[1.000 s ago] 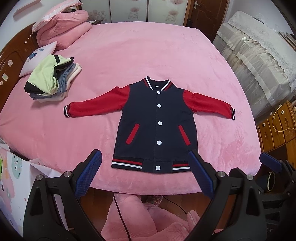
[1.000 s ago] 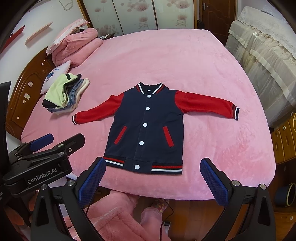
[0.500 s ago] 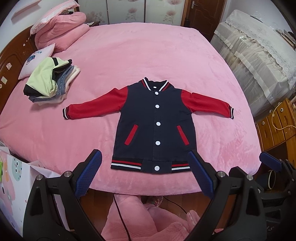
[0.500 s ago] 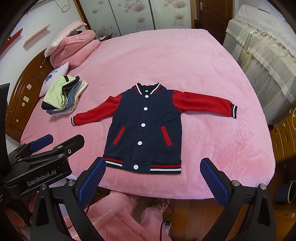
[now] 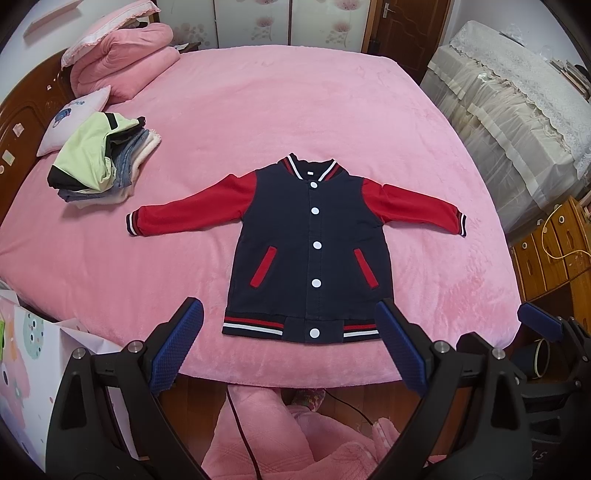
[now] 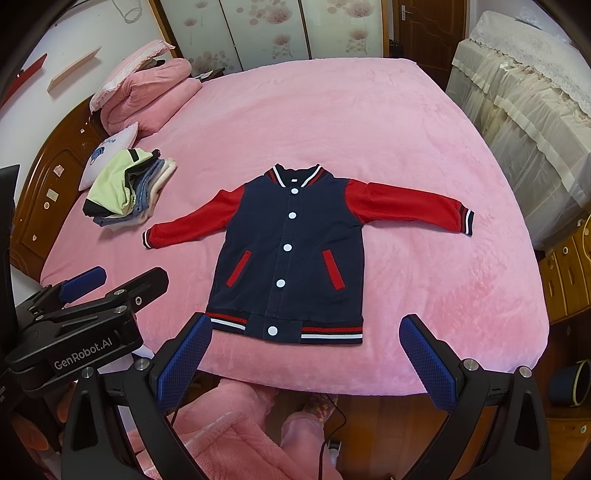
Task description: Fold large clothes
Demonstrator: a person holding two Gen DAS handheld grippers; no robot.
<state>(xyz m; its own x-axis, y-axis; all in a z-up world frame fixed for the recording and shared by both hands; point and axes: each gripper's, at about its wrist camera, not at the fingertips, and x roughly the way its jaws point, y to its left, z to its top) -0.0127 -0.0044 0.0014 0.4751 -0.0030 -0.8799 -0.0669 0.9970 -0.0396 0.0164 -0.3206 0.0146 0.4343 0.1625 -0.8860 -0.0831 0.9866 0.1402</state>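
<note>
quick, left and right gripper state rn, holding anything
left gripper: open, holding nothing, short of the jacket.
right gripper: open, holding nothing.

Pink bed [image 5: 295,110] fills room | wooden headboard [image 6: 48,184] left | wardrobe doors [image 6: 273,29] behind | lace-covered furniture [image 5: 517,122] right | wood floor [image 6: 369,417]

"GenRobot.AI" stands in white on the black body of the left claw [image 6: 83,282] (right wrist view).

Showing bright, even indoor light with soft, faint shadows; bending strongly at dark vignetted fisheye corners; staying sharp across the fuzzy pink bed blanket [image 5: 295,110]; no glare.
</note>
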